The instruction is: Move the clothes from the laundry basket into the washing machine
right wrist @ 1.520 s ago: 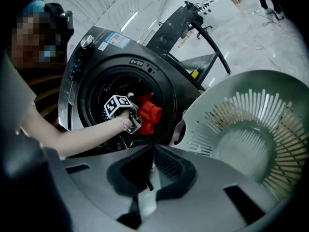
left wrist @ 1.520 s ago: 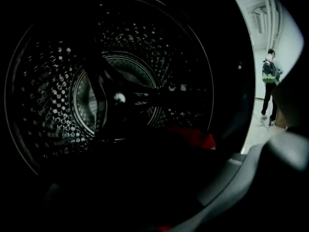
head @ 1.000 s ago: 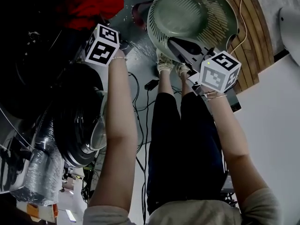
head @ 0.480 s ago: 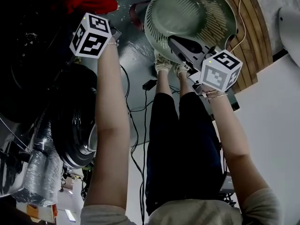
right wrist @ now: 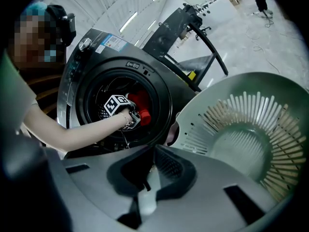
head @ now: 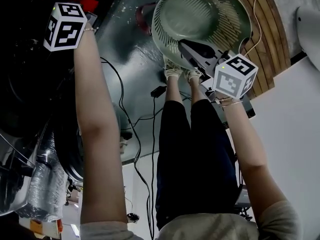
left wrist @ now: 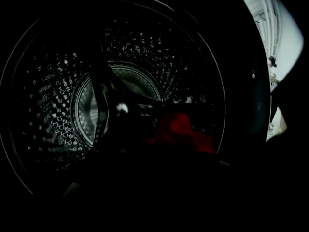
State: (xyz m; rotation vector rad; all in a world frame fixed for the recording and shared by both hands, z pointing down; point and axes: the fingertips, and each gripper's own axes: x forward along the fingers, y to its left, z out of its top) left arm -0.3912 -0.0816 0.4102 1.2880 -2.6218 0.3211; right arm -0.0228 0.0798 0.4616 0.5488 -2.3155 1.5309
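Observation:
The pale green laundry basket (head: pixel 200 14) (right wrist: pixel 251 144) is tipped toward me, and nothing shows inside it. My right gripper (head: pixel 194 50) (right wrist: pixel 146 177) is shut on its near rim. My left gripper (head: pixel 89 17) (right wrist: pixel 133 116) reaches into the mouth of the black washing machine (right wrist: pixel 96 57), shut on a red garment (right wrist: pixel 140 104) (head: pixel 84 2). In the left gripper view the steel drum (left wrist: pixel 63 105) fills the frame. The red garment (left wrist: pixel 181 129) bunches just ahead of jaws that are lost in the dark.
The machine's round door (head: pixel 75 149) hangs open at the left. Black cables (head: pixel 150 114) run over the grey floor beside the person's legs (head: pixel 195 149). A black frame with hoses (right wrist: pixel 193 28) stands behind the machine. Wooden planks (head: pixel 265 29) lie beyond the basket.
My left arm has swung up and to the left, carrying the red garment deeper into the machine, so less red shows in the head view. The right gripper and the basket have stayed put.

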